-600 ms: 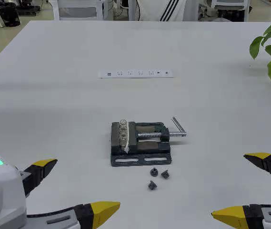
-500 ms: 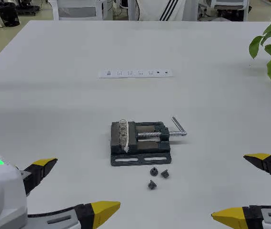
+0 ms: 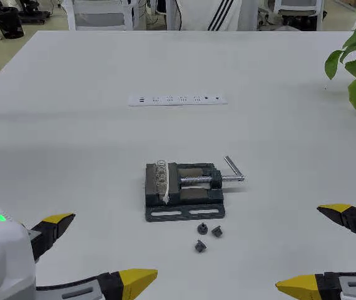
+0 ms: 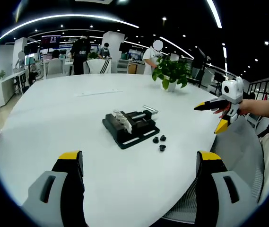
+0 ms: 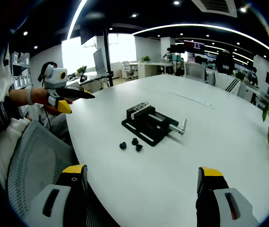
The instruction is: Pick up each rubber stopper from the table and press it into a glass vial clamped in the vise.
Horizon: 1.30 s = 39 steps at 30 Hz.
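Near the vise [image 3: 184, 190] lie three stoppers [image 3: 203, 229]; your left gripper [image 3: 99, 248] and right gripper [image 3: 314, 247] gape wide, empty, so pinch one squarely by its head.

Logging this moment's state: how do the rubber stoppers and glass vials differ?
The rubber stoppers are dark and opaque; the glass vials are clear. The stoppers lie loose on the table in front of the vise; the vials stand clamped in its jaws. Both are small and sit grouped together.
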Available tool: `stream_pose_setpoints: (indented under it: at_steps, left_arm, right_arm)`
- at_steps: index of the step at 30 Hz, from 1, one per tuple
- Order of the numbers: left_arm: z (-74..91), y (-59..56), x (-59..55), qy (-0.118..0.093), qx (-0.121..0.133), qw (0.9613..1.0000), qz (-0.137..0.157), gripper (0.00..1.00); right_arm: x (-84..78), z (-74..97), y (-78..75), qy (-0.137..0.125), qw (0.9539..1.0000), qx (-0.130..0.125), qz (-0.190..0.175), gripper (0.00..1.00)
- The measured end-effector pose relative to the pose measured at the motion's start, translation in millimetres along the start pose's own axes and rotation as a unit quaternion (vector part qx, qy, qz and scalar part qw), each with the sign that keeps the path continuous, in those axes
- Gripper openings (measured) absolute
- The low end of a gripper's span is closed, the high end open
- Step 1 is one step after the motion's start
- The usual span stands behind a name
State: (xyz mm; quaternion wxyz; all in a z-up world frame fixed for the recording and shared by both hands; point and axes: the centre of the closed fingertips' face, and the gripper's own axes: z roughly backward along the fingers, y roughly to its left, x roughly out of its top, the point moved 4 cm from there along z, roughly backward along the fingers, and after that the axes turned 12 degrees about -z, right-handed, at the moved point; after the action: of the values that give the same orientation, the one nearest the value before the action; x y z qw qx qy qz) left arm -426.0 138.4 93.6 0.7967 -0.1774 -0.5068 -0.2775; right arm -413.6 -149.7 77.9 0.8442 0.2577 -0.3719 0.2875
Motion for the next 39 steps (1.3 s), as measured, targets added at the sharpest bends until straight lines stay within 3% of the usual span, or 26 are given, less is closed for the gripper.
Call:
stream_pose_setpoints:
  at_steps: [8,14,23,28,30,32,39]
  left_arm:
    - [-0.7,2.7,3.3,0.000,0.000,1.0000,-0.002,0.99]
    - [-2.1,2.8,2.4,0.003,-0.002,1.0000,-0.003,0.99]
    - [-6.0,1.4,2.7,0.000,-0.003,1.0000,-0.001,0.99]
    - [-7.5,2.3,3.8,-0.003,-0.002,1.0000,0.002,0.99]
    - [-8.3,2.6,4.5,-0.008,-0.001,1.0000,0.005,0.99]
    - [-8.9,2.2,5.1,-0.010,-0.001,0.9999,0.006,0.99]
    - [-9.9,0.9,5.3,-0.013,-0.003,0.9999,0.008,0.98]
  right_arm:
    - [7.4,-10.3,-2.8,0.015,0.9996,0.003,0.025,0.93]
    - [21.2,-24.7,4.9,0.019,0.9985,0.015,0.048,0.91]
    - [30.9,-54.4,14.3,0.047,0.9925,0.046,0.103,0.85]
    - [33.2,-71.4,26.3,0.062,0.9891,0.058,0.120,0.75]
    - [30.9,-79.8,30.5,0.073,0.9895,0.047,0.116,0.75]
    - [28.6,-88.0,30.3,0.075,0.9865,0.043,0.139,0.67]
    - [13.6,-105.9,40.9,0.097,0.9852,0.040,0.135,0.41]
